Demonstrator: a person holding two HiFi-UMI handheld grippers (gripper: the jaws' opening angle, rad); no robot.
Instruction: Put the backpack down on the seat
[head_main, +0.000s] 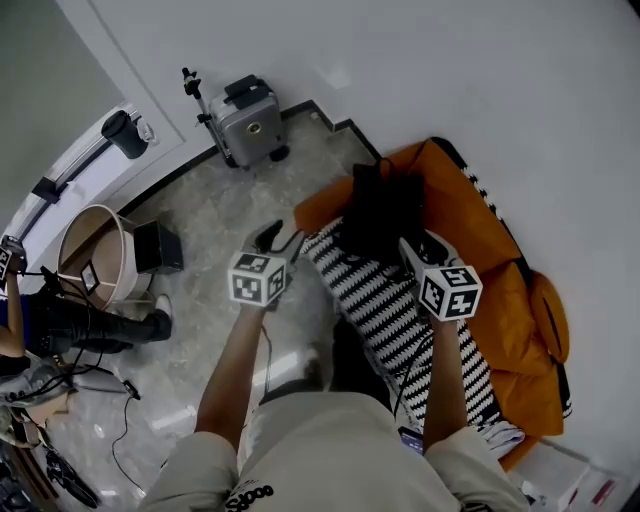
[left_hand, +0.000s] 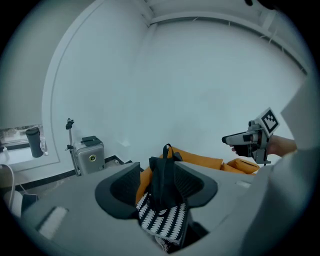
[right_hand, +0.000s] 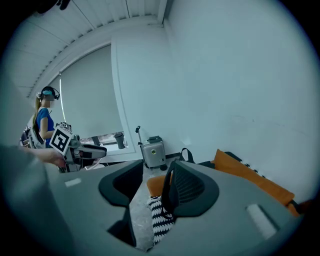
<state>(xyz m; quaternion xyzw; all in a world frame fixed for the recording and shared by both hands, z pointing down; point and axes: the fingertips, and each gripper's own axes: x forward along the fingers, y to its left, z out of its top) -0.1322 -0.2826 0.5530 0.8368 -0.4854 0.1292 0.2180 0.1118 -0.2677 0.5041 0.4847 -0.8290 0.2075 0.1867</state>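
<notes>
A black backpack (head_main: 385, 205) sits upright on the orange seat (head_main: 455, 200), at the far end of a black-and-white striped blanket (head_main: 385, 300). My left gripper (head_main: 278, 238) hovers over the floor just left of the seat, open and apart from the bag. My right gripper (head_main: 415, 245) is open too, close to the bag's near right side, over the blanket. In the left gripper view the backpack (left_hand: 162, 180) and blanket (left_hand: 162, 220) show through the gap of the left gripper (left_hand: 159, 172), with the right gripper (left_hand: 255, 137) beyond. The right gripper (right_hand: 156, 172) frames floor and blanket (right_hand: 159, 220); the backpack (right_hand: 205, 163) shows above its right jaw.
A silver suitcase (head_main: 245, 122) stands against the wall left of the seat. A round tan basket (head_main: 95, 255) and a black box (head_main: 158, 245) sit on the marble floor further left, with cables nearby. Another person (right_hand: 44, 125) stands at the window side.
</notes>
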